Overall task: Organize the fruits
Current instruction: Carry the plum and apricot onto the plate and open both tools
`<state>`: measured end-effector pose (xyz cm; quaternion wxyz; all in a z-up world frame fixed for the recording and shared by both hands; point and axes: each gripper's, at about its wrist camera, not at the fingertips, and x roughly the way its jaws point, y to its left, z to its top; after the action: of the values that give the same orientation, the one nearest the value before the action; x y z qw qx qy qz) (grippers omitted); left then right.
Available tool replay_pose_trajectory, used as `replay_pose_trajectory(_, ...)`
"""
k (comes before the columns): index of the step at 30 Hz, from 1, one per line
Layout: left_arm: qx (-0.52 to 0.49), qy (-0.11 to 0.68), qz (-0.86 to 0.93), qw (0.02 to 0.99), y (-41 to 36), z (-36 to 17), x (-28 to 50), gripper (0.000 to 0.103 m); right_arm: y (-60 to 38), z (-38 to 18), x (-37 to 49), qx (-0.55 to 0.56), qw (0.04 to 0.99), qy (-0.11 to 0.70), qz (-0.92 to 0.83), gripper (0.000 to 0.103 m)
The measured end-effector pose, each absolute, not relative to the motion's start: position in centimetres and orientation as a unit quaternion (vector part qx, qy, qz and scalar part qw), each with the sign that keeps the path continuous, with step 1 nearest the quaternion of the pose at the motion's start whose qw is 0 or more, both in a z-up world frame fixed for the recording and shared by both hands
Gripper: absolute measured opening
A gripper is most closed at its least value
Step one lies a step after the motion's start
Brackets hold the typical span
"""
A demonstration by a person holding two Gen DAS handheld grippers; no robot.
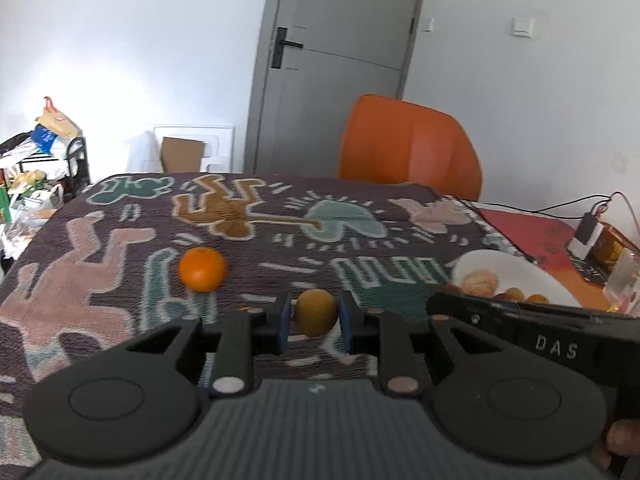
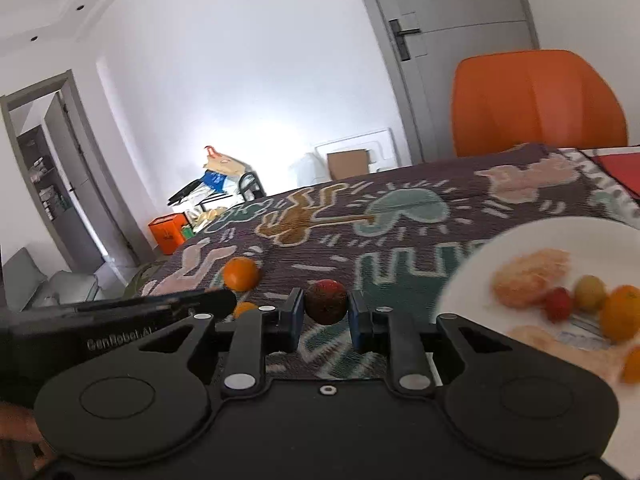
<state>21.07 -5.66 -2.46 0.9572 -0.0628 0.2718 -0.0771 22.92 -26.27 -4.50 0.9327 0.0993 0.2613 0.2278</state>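
My left gripper [image 1: 315, 322] is shut on a brownish-green kiwi-like fruit [image 1: 316, 310], held just above the patterned tablecloth [image 1: 280, 248]. A dark red round fruit [image 2: 326, 302] sits pinched in my right gripper [image 2: 326, 314], which is shut on it. An orange [image 1: 202, 269] lies loose on the cloth to the left, and the right wrist view shows the same orange [image 2: 241, 274] with a smaller orange fruit [image 2: 245, 309] half hidden behind the left gripper's body. At the right stands a white plate [image 2: 500, 248] with a peeled citrus [image 2: 532, 282], a small red fruit [image 2: 558, 304], a yellowish fruit [image 2: 590, 292] and an orange [image 2: 622, 318].
An orange chair [image 1: 408, 148] stands behind the table's far edge, before a grey door [image 1: 332, 60]. A small electronic box with cables [image 1: 592, 236] rests on the red mat at the right. A cluttered rack [image 1: 40, 160] stands off the table's left side.
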Motion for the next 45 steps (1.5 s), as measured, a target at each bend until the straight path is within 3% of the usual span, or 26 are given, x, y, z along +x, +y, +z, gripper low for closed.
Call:
replay_pose_trajectory(22,-0.046,0.272,-0.172,0.946,-15.3,-2.5,22.0,0.024,-36.0,-5.6,20.4,0.132,0.951,0.248,0.132,0.023)
replay_pose_trajectory(29,-0.039,0.277,-0.187,0.942,-17.1,-2.8,22.7,0.024,-37.5,-5.6,20.1,0.143,0.954,0.239,0.114,0.039)
replay_pose_trajectory(31,-0.036,0.278,-0.185,0.942,-17.4,-2.9,22.8,0.024,-37.8,-5.7,19.8,0.145,0.954,0.238,0.112,0.040)
replay_pose_trajectory(38,-0.038,0.274,-0.174,0.945,-16.7,-2.7,22.4,0.030,-37.9,-5.9,18.9,0.145,0.953,0.242,0.112,0.040)
replay_pose_trajectory(45,-0.038,0.268,-0.149,0.951,-14.2,-2.1,21.5,0.051,-36.9,-5.8,18.6,0.139,0.954,0.242,0.114,0.048)
